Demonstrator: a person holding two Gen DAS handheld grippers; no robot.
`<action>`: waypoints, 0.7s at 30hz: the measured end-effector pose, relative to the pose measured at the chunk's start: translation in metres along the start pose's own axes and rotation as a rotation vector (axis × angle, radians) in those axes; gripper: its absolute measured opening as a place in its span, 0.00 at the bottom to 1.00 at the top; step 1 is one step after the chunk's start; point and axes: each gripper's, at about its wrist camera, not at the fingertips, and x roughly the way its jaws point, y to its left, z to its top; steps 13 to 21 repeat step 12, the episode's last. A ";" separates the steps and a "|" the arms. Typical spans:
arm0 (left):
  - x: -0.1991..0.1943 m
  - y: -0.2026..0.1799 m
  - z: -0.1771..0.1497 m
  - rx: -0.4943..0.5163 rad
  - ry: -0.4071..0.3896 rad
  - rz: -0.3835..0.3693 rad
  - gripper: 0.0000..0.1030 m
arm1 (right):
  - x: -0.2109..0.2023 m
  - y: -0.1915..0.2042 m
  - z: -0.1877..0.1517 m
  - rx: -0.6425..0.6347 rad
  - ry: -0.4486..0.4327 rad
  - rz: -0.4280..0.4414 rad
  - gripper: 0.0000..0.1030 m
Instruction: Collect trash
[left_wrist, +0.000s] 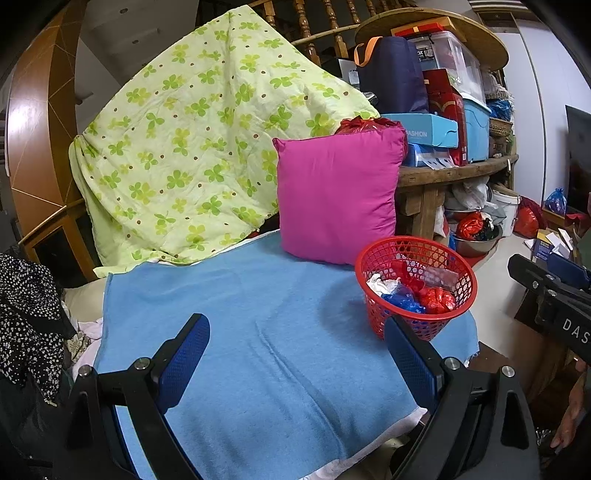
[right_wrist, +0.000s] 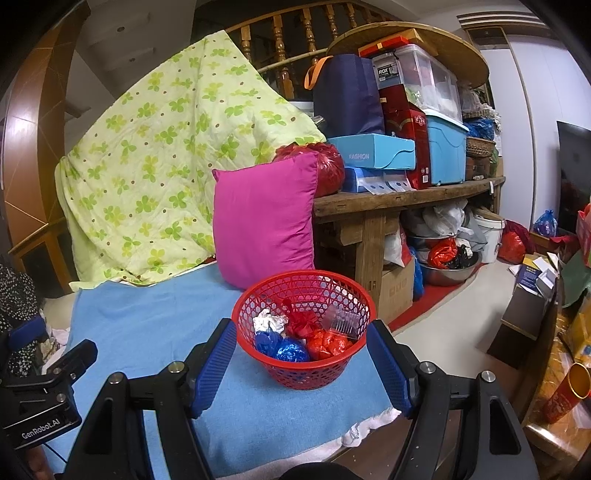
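The red mesh basket (right_wrist: 303, 328) stands on the blue towel (right_wrist: 147, 325) near the bed's right edge, holding crumpled plastic bags (right_wrist: 325, 343) and paper: light, soft, crushable. Take its stiff rim. Both the left gripper (left_wrist: 295, 354) and right gripper (right_wrist: 301, 360) have fingers wide apart, empty. Items beneath the top layer are hidden

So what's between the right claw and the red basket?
Only bare blue towel, seen in the right wrist view; the open right claw flanks the red basket without touching it.

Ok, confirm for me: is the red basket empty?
No, the basket holds crumpled white, blue and red trash.
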 end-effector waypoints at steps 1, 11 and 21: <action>0.002 0.001 0.000 0.000 0.001 -0.002 0.92 | 0.002 0.002 0.002 -0.003 0.000 -0.001 0.74; 0.017 0.002 0.001 0.003 -0.011 -0.080 0.92 | 0.019 0.008 -0.001 -0.014 0.018 -0.025 0.74; 0.021 0.005 0.000 -0.006 -0.001 -0.090 0.92 | 0.022 0.009 -0.002 -0.015 0.025 -0.024 0.74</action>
